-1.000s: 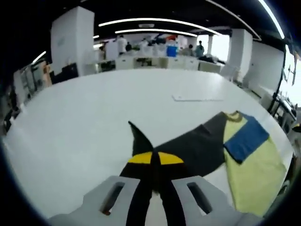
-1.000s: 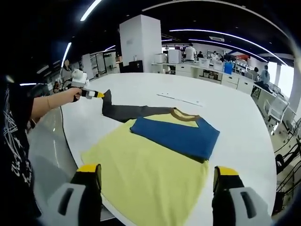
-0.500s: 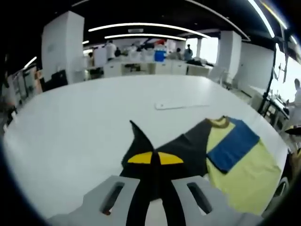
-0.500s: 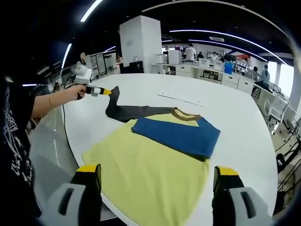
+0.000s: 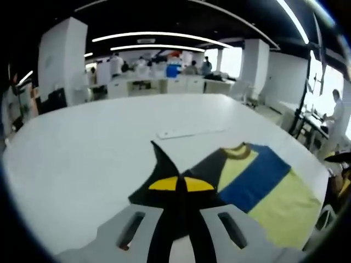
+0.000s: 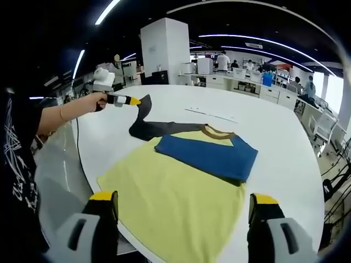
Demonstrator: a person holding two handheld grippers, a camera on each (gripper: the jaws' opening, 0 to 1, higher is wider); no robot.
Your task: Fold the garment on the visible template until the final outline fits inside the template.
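Observation:
A yellow shirt with a brown collar lies flat on the white table. Its blue sleeve is folded across the chest. The dark grey sleeve stretches away to the left and is lifted at its end. My left gripper is shut on that dark sleeve, and it appears in the right gripper view held by a person's hand. My right gripper stands open over the shirt's near hem, with nothing between its jaws.
A flat white strip lies on the table beyond the collar, also seen in the left gripper view. The table's curved edge runs close on the left. Desks, a white pillar and people stand far behind.
My left gripper has carried the dark sleeve's end up and to the right, toward the shirt body. The right gripper has stayed put and open.

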